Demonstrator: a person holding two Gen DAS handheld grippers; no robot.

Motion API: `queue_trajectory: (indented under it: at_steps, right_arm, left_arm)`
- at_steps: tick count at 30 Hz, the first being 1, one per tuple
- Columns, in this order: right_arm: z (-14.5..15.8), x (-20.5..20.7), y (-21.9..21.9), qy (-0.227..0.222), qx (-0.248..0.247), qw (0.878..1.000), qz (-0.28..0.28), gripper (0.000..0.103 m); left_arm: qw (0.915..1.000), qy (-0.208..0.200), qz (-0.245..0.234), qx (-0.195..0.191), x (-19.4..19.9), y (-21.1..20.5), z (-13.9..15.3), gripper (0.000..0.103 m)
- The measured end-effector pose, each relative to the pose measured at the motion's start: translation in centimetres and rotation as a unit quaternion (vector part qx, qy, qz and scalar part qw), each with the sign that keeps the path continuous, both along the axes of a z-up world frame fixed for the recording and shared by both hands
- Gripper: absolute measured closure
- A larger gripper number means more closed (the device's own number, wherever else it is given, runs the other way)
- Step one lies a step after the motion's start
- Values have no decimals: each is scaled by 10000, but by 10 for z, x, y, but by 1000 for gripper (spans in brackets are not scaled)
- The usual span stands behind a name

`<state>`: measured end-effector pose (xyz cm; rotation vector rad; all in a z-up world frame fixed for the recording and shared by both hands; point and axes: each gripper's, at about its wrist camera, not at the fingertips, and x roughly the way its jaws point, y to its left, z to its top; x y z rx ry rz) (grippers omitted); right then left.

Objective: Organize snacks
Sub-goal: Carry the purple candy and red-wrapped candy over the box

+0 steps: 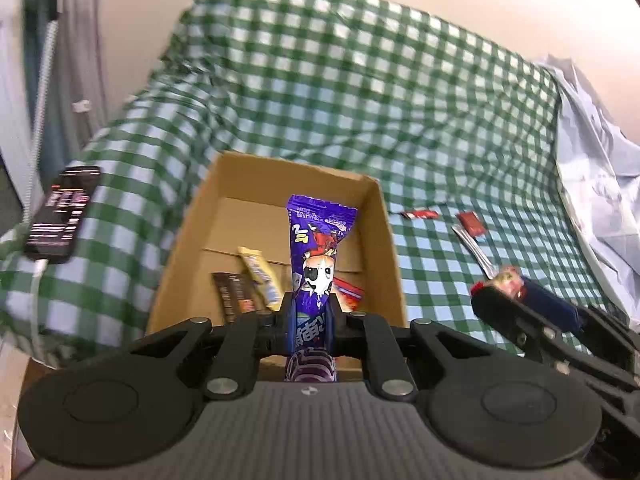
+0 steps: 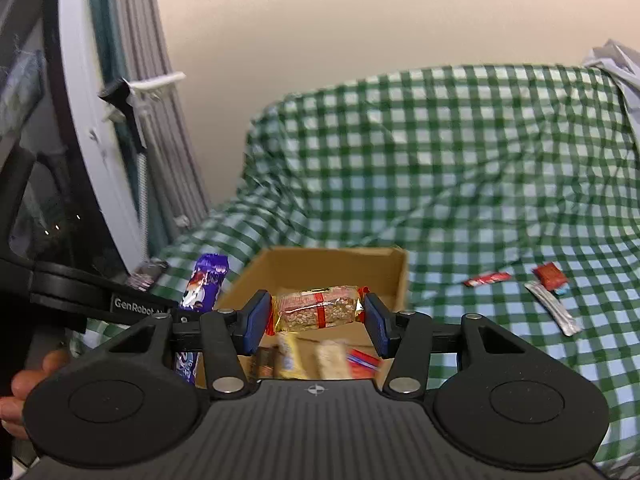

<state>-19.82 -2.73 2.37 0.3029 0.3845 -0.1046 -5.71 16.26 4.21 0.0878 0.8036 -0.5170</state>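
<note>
My left gripper (image 1: 310, 312) is shut on a tall purple snack packet (image 1: 318, 248) and holds it upright above the near edge of a brown cardboard box (image 1: 384, 240). My right gripper (image 2: 316, 320) is shut on a clear peanut bar with red bands (image 2: 316, 308), held crosswise over the same box (image 2: 340, 264). Several snacks lie inside the box: a yellow bar (image 1: 260, 276), a dark brown bar (image 1: 232, 298) and a red packet (image 1: 348, 292). The right gripper also shows at the right of the left wrist view (image 1: 500, 292).
The box sits on a sofa covered with green checked cloth (image 1: 360, 100). Loose on the cloth to the right lie red packets (image 2: 486, 279) (image 2: 552, 276) and a silver sachet (image 2: 554, 314). A phone (image 1: 62, 212) rests on the left armrest. White plastic (image 1: 600, 160) lies far right.
</note>
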Motion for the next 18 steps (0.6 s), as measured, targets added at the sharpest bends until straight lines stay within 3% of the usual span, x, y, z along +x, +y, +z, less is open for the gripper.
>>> queue_trajectory:
  at_steps: [10,18]
  right_arm:
    - [14,-28,41,-96,-251,9994,197,50]
    - [10,-10,43,57,-325,9992,230,50]
  left_arm:
    - [9997,-99,198,-120,-25,36,7,88]
    - [9997,-29,243,-46,-10,35,2,88]
